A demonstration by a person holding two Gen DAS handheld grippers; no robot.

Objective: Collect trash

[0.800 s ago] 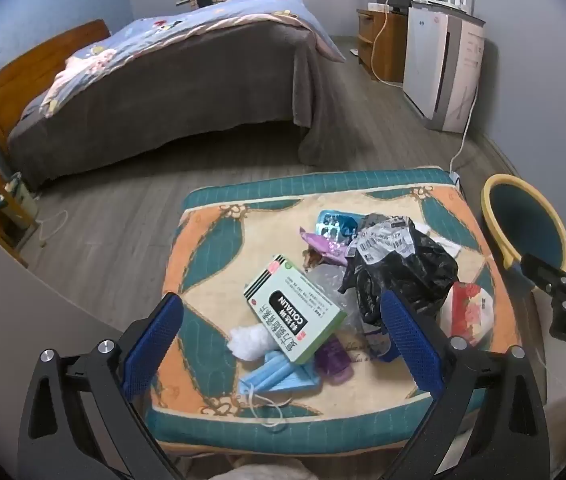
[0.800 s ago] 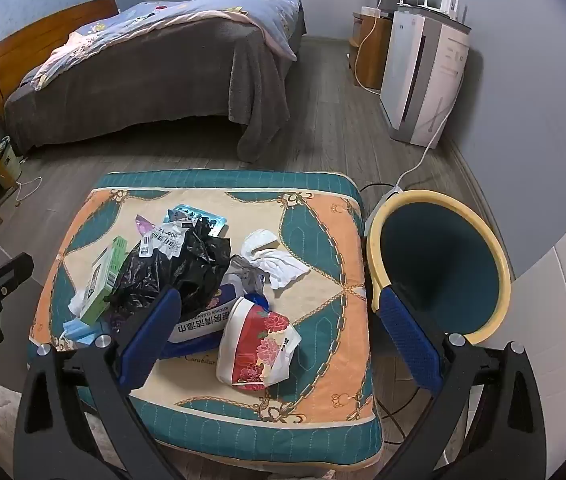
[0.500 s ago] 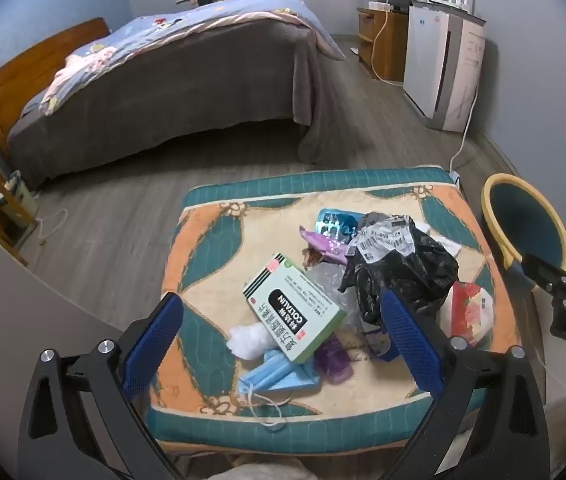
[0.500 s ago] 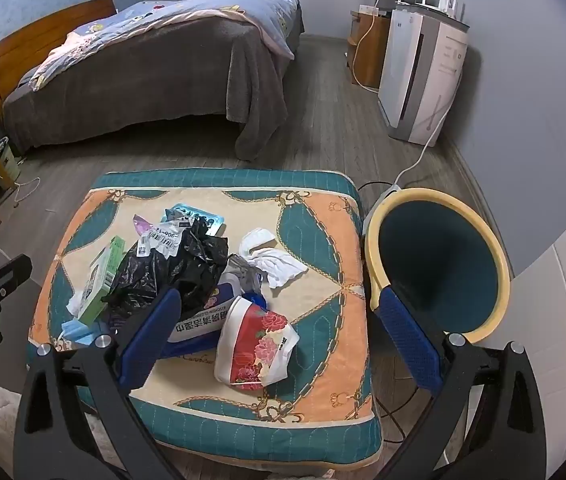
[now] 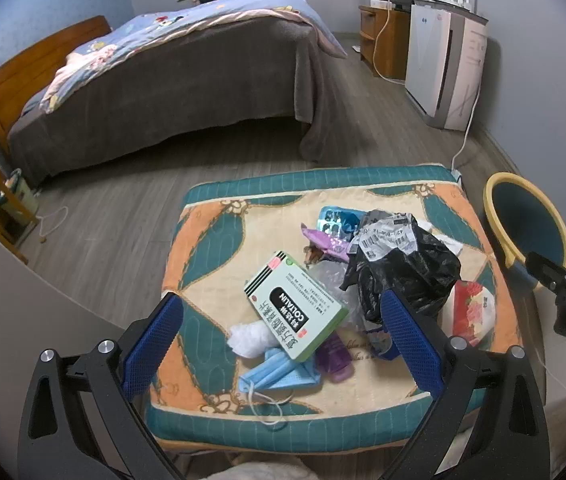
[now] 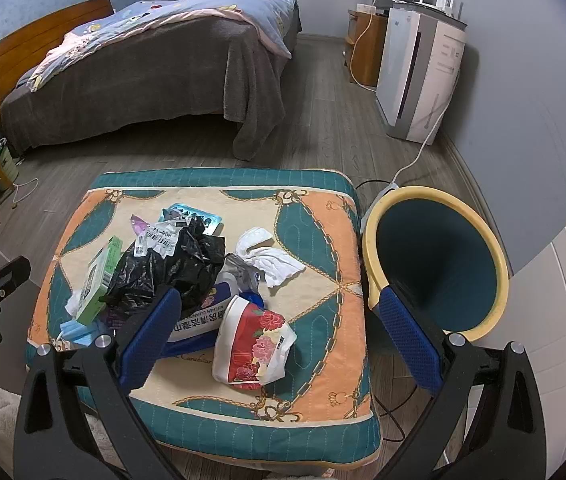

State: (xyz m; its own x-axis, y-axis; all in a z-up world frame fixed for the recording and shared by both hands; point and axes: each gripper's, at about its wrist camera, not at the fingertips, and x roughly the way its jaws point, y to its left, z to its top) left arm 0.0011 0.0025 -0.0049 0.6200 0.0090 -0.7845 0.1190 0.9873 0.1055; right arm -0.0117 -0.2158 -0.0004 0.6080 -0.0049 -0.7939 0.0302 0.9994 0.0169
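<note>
Carton [image 5: 298,309], rectangular card, printed "COLTALIN"; crinkled black plastic bag [image 5: 403,276] beside it. Left gripper [image 5: 283,344] and right gripper [image 6: 279,338]: jaws spread, empty.

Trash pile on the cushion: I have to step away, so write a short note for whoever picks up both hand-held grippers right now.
Left hand-held gripper: open, empty, above the near edge of the cushion.
Right hand-held gripper: open, empty, between the pile and the bin.
Trash, all on the cushion: green medicine box, black plastic bag, blue face mask, white cotton wad, floral tissue pack, crumpled white tissue, blister pack, purple wrapper.
Bin: yellow-rimmed, on the floor to the cushion's right; nothing visible inside.
Done: nothing collected.
Left: move every piece into the bin.
</note>
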